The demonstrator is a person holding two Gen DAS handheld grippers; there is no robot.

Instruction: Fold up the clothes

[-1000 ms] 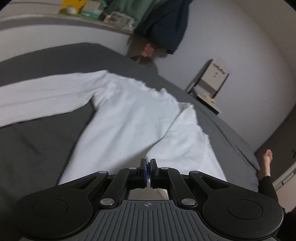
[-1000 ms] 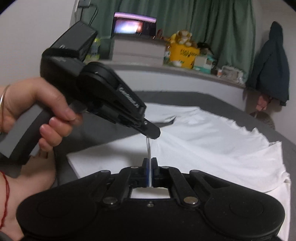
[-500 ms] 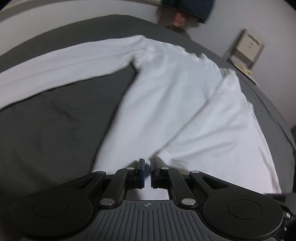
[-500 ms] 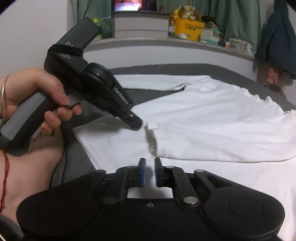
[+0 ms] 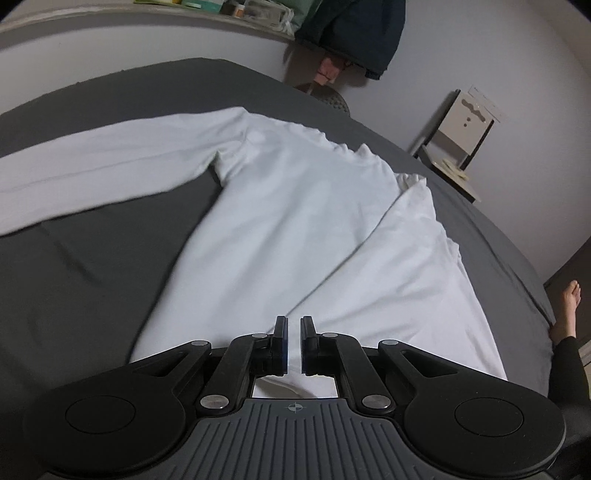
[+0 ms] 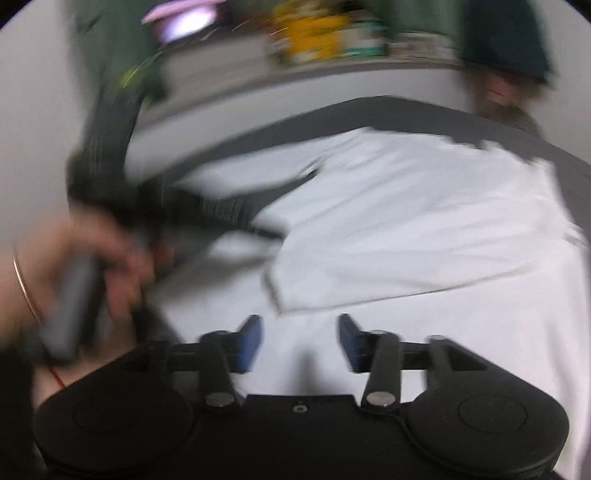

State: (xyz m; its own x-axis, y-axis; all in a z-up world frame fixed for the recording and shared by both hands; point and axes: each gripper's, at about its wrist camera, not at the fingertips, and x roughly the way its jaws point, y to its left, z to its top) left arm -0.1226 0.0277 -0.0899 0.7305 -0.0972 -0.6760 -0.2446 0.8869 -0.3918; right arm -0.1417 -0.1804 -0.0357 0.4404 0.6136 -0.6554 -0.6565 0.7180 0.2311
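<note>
A white long-sleeved cotton shirt point(image 5: 295, 221) lies flat on a dark grey bedsheet point(image 5: 92, 288), its hem at the near edge and its collar toward the far wall. In the left wrist view one sleeve point(image 5: 103, 173) stretches straight out to the left across the sheet, while the other sleeve point(image 5: 399, 266) is folded inward and lies diagonally over the right half of the body, its cuff end near the hem. The left gripper point(image 5: 294, 345) hovers over the near hem with its black fingers point(image 5: 280, 343) standing a narrow slot apart, nothing between them; they count as closed and empty. In the blurred right wrist view the right gripper point(image 6: 300, 341) has its blue-padded fingers point(image 6: 251, 343) well apart and opening, with only white cloth beneath them and nothing pinched; the folded sleeve's cuff point(image 6: 280, 284) lies just beyond the fingertips. At the left of that view a hand point(image 6: 74, 266) with a thin bangle on the wrist grips the grey handle of the other gripper, smeared by motion. A pale ledge point(image 5: 147, 18) with assorted clutter runs along the far wall, a dark jacket point(image 5: 354, 33) hangs at its right end, and a small white stand point(image 5: 465, 129) sits against the wall farther right. A bare foot point(image 5: 567, 306) shows at the right edge beside the bed.
</note>
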